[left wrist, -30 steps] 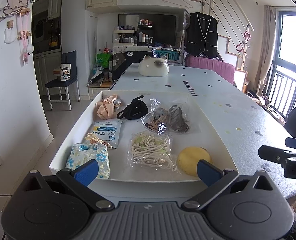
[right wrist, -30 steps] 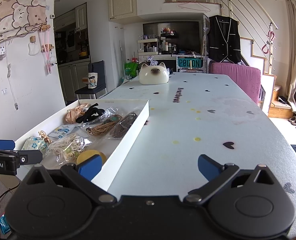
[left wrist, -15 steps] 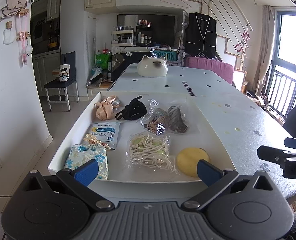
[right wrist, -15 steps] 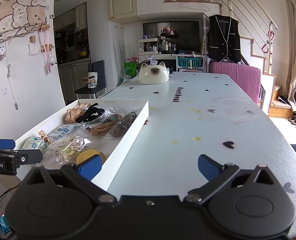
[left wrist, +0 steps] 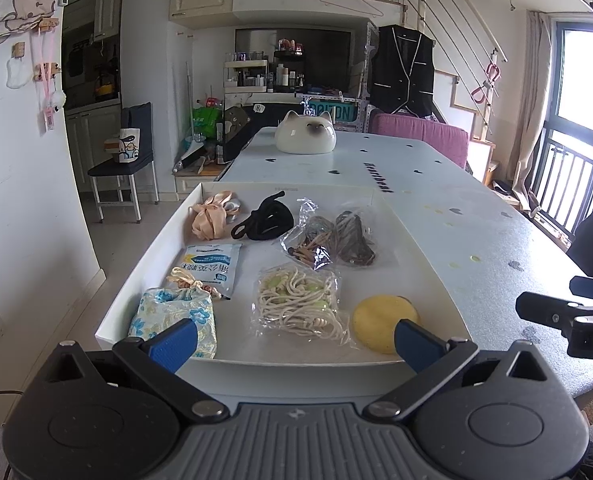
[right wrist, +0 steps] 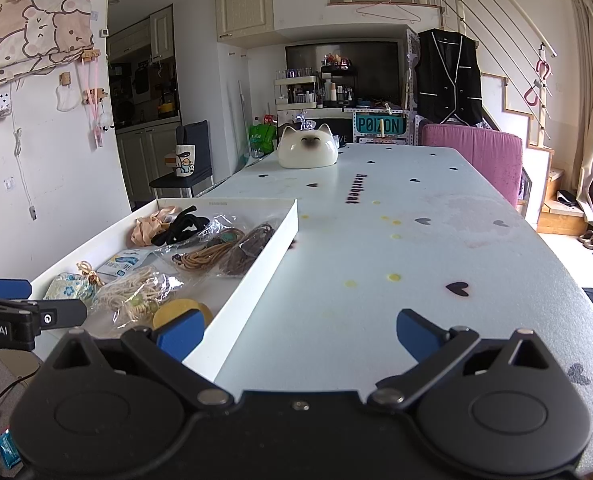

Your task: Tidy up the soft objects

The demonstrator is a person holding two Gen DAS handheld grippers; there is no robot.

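A white tray (left wrist: 424, 248) lies on the long table and holds several soft items: a floral pouch (left wrist: 172, 312), a blue wipes packet (left wrist: 212, 264), a peach cloth (left wrist: 212, 220), a black band (left wrist: 266, 220), a bag of brown cords (left wrist: 328, 240), a bag of cream cords (left wrist: 300, 304) and a yellow sponge (left wrist: 384, 322). My left gripper (left wrist: 294, 344) is open and empty, just short of the tray's near edge. My right gripper (right wrist: 298, 334) is open and empty over the table right of the tray (right wrist: 256, 268).
A white cat-shaped dish (left wrist: 305, 138) stands at the far end of the table. A pink bench (right wrist: 472, 152) is behind the table. A chair with a mug (left wrist: 126, 152) stands at the left by the wall. The right gripper shows in the left wrist view (left wrist: 568, 316).
The left gripper has drifted very slightly, so the tray sits a little lower in its view. The right gripper has barely moved. Both stay open.
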